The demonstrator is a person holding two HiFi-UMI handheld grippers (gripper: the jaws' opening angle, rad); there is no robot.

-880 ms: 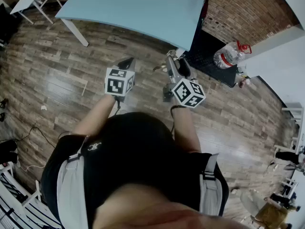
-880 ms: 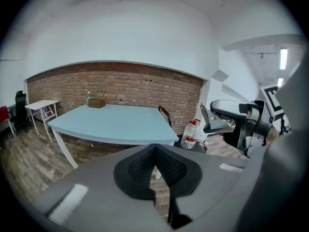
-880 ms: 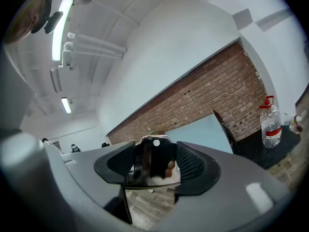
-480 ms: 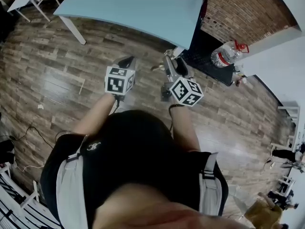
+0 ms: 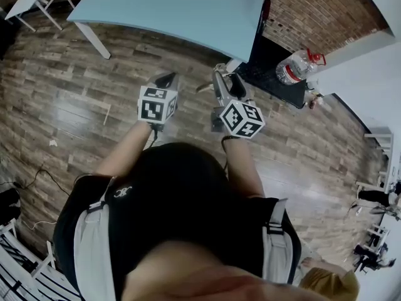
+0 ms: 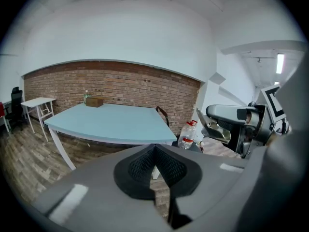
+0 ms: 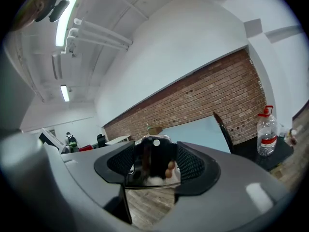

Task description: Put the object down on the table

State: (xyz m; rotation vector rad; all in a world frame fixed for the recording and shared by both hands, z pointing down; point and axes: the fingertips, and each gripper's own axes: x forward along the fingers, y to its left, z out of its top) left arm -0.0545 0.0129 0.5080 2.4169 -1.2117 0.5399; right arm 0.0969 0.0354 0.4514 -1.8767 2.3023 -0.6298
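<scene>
Right gripper view: what is that shiny thing in the right claw?

— A polished metal piece with a small hole near its far end. I can't tell what tool it is. It mirrors the room, so I'd judge it to be thin sheet metal: stiff, probably light, and slick.

How is it held?

— The jaws stand wide, and the piece fills the gap from one ribbed pad to the other. It looks clamped across its width, by the side edges and not by the flat faces.

Is that a good hold?

— It's fair. Smooth edges could let it pivot or slide if the claw tilts, so I'd keep it level. It shouldn't bend or break, though it may clatter and skid on a hard top.

Where is it relative to the table?

— Not there yet. In the head view it hangs in the air over the wood floor, near the table's closer edge but short of it.

And the left claw?

— Its pads meet with nothing between them, and it touches nothing. It's held beside the right claw, also over the floor.
</scene>
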